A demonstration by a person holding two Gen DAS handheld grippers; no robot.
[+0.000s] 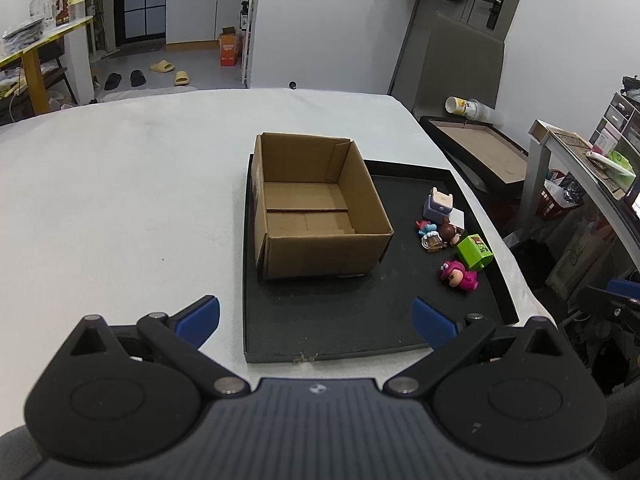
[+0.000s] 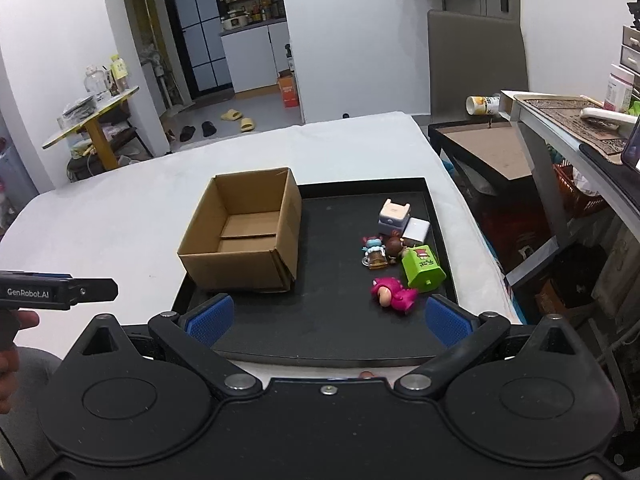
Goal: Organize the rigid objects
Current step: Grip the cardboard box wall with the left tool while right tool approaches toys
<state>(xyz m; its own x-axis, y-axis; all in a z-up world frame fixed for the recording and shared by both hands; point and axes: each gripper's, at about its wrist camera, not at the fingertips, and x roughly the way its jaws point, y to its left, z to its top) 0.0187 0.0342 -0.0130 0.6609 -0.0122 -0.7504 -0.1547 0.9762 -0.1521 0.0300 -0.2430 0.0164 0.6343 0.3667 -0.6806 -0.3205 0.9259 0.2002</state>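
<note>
Both my left gripper (image 1: 316,322) and right gripper (image 2: 327,320) hang spread, holding nothing, over the black tray (image 2: 332,320). Toys (image 2: 400,256) cluster right of the cardboard box (image 2: 244,236), nothing between.

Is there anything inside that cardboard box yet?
No. The cardboard box shows only its bare bottom flaps. Its near wall hides a small strip of floor at the front. The toys, like the pink figure, lie outside it on the black tray.

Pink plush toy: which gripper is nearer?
Right. The right gripper sits just short of the pink plush toy; the left gripper is farther back and to its left.
</note>
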